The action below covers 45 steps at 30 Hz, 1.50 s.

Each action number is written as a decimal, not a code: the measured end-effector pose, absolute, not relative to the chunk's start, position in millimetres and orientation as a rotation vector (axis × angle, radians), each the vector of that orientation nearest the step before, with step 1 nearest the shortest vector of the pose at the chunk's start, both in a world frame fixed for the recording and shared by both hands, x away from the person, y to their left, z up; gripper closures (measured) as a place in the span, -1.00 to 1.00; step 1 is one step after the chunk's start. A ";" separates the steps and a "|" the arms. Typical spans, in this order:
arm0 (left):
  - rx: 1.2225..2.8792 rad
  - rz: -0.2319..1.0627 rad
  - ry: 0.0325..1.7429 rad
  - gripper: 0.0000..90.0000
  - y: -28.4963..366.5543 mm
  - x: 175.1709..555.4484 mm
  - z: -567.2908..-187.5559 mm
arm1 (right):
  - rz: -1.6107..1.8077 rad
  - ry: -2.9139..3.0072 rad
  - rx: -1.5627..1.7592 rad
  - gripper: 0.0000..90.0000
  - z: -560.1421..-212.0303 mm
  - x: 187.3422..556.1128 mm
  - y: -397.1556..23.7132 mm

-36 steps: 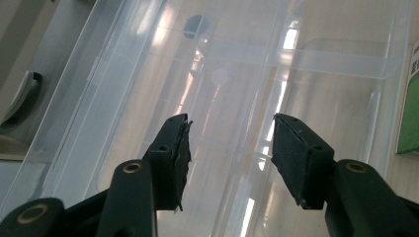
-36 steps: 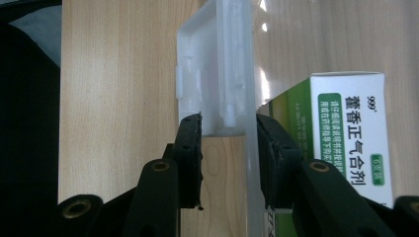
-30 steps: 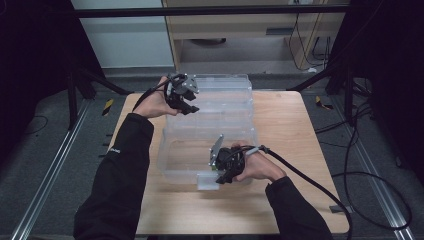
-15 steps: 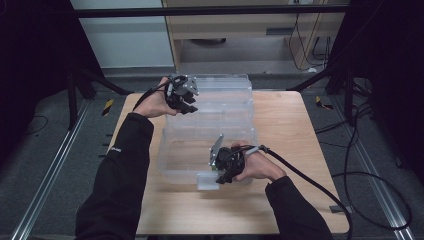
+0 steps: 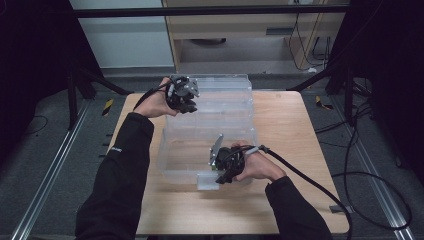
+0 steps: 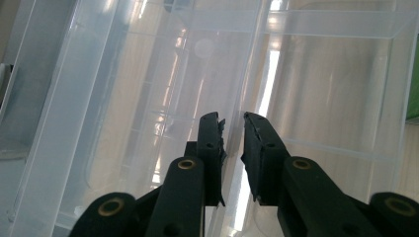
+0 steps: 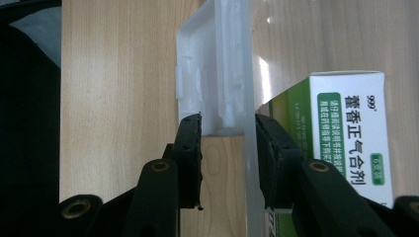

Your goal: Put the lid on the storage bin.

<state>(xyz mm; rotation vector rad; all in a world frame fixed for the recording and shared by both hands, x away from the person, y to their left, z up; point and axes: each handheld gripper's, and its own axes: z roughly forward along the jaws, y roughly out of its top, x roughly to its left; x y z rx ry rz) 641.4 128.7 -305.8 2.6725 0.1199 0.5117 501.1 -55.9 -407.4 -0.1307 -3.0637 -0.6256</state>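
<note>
Two grippers work on a clear plastic storage box on the wooden table. At the box's far left corner, the left gripper has just been closing; in the left gripper view its jaws stand a narrow gap apart astride a thin clear wall edge, and contact cannot be told. The right gripper is at the near wall, jaws either side of the latch tab, one inside beside a green-and-white medicine carton; whether they press it cannot be told.
</note>
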 end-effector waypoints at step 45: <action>2.738 0.445 -0.006 0.98 120.0 602.8 -286.1 | -0.666 -3.059 -0.174 0.48 -409.1 499.7 -57.5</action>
